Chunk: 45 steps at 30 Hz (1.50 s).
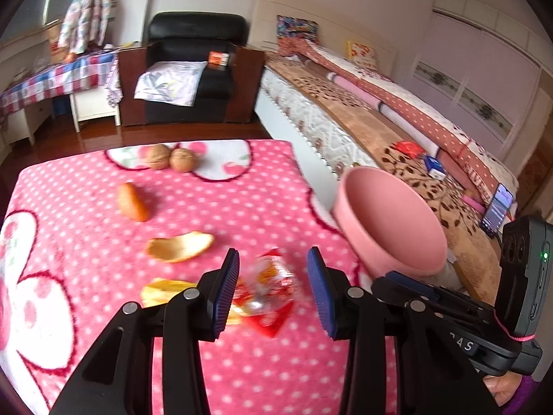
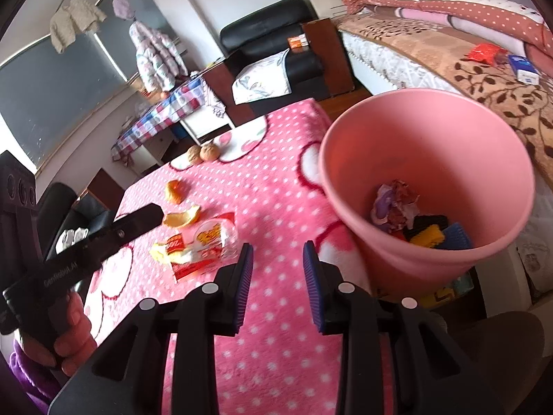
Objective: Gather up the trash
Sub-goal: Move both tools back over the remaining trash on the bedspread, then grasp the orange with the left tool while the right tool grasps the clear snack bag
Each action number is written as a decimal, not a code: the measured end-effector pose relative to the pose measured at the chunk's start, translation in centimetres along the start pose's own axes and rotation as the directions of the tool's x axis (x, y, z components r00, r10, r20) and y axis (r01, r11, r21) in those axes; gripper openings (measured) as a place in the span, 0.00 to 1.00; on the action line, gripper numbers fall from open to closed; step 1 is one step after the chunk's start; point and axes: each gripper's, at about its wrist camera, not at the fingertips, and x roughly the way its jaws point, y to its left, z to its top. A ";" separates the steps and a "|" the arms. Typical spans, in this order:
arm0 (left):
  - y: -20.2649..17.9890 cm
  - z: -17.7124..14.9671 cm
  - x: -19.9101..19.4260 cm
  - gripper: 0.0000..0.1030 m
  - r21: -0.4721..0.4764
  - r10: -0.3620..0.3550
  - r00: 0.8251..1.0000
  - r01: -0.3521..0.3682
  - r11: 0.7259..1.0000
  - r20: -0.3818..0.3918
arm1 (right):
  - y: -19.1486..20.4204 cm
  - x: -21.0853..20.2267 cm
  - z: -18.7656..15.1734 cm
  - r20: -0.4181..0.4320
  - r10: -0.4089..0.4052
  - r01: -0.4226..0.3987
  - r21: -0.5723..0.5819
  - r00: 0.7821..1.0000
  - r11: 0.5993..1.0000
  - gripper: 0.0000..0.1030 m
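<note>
Blur softens the near trash in both views, so you can read the clear wrapper (image 1: pixel 273 276) only as crinkled film with red and yellow print; its lettering is not legible. Your left gripper (image 1: pixel 273 287) hides part of it, and the yellow scrap (image 1: pixel 166 292) beside it is cut off behind the left finger. In the right wrist view, the bin's near wall covers the lower part of what lies inside the pink bin (image 2: pixel 428 131): a purple-and-white crumple, something black, something yellow and something blue show above the rim, but you cannot name them further.

Your left gripper stands wide apart over the pink dotted blanket (image 1: pixel 103 328), with the wrapper between the blue pads and neither pad clearly touching it. Your right gripper (image 2: pixel 278 283) is also apart, with nothing between its pads but blanket; the bin sits just to its right, tilted toward you, at the blanket's edge near the bed (image 2: pixel 449 55).

Farther along the blanket lie a curled orange peel (image 1: pixel 179 247), an orange piece (image 1: pixel 131 202) and two walnuts (image 1: pixel 171 159) side by side, touching.
</note>
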 end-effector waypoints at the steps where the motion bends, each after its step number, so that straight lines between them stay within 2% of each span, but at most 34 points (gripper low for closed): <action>1: 0.4 -0.1 -0.2 0.39 -0.006 0.009 1.000 -0.009 1.000 0.005 | 0.2 0.1 -0.1 -0.005 0.003 -0.003 -0.008 1.000 1.000 0.29; 9: 4.6 -1.0 -1.2 0.39 -0.077 0.086 0.996 -0.084 0.994 0.016 | 1.2 1.0 0.0 -0.028 0.021 -0.022 -0.030 0.999 0.999 0.29; 12: 6.2 -1.5 -1.5 0.39 -0.107 0.111 0.994 -0.109 0.988 0.012 | 1.8 1.3 0.2 -0.040 0.063 -0.064 -0.040 0.997 0.997 0.29; 16: 8.2 -2.0 -1.9 0.39 -0.148 0.140 0.990 -0.138 0.979 0.005 | 4.0 1.5 0.0 -0.061 0.095 -0.103 -0.146 0.994 0.984 0.29; 20: 9.7 -2.4 -2.1 0.39 -0.179 0.154 0.988 -0.153 0.972 -0.004 | 7.0 2.0 -0.6 -0.115 0.091 -0.121 -0.290 0.989 0.949 0.30; 21: 10.0 -2.5 -2.1 0.39 -0.184 0.156 0.988 -0.155 0.971 -0.006 | 7.8 2.1 -0.8 -0.119 0.082 -0.117 -0.328 0.990 0.938 0.36; 23: 10.3 -2.6 -2.0 0.39 -0.193 0.155 0.988 -0.153 0.969 -0.008 | 9.8 2.2 -1.3 -0.103 0.051 -0.091 -0.422 0.993 0.902 0.40; 27: 10.7 -2.7 -1.9 0.39 -0.205 0.149 0.989 -0.147 0.968 -0.009 | 12.2 3.1 -2.2 -0.085 0.007 -0.052 -0.532 0.996 0.845 0.41; 32: 11.3 -2.4 -1.9 0.39 -0.204 0.149 0.989 -0.147 0.968 -0.003 | 13.6 5.0 -2.8 -0.055 -0.064 0.019 -0.594 0.996 0.804 0.40; 36: 12.0 -1.8 -1.6 0.43 -0.211 0.149 0.989 -0.145 0.967 0.000 | 13.5 6.0 -2.7 -0.047 -0.094 0.049 -0.590 0.994 0.806 0.40; 37: 12.2 -1.6 -1.4 0.43 -0.217 0.146 0.989 -0.143 0.966 -0.001 | 13.3 6.0 -2.6 -0.049 -0.091 0.045 -0.581 0.995 0.812 0.40; 39: 12.6 -1.2 -0.8 0.43 -0.229 0.138 0.990 -0.135 0.964 -0.004 | 12.9 6.0 -2.3 -0.054 -0.086 0.042 -0.559 0.995 0.828 0.22; 42: 13.0 -0.4 0.2 0.43 -0.242 0.132 0.991 -0.130 0.962 -0.008 | 12.1 5.7 -1.8 -0.056 -0.063 0.025 -0.516 0.996 0.856 0.09; 45: 13.4 0.5 1.6 0.43 -0.254 0.131 0.991 -0.132 0.958 -0.021 | 11.3 5.3 -1.4 -0.052 -0.030 0.002 -0.469 0.998 0.883 0.07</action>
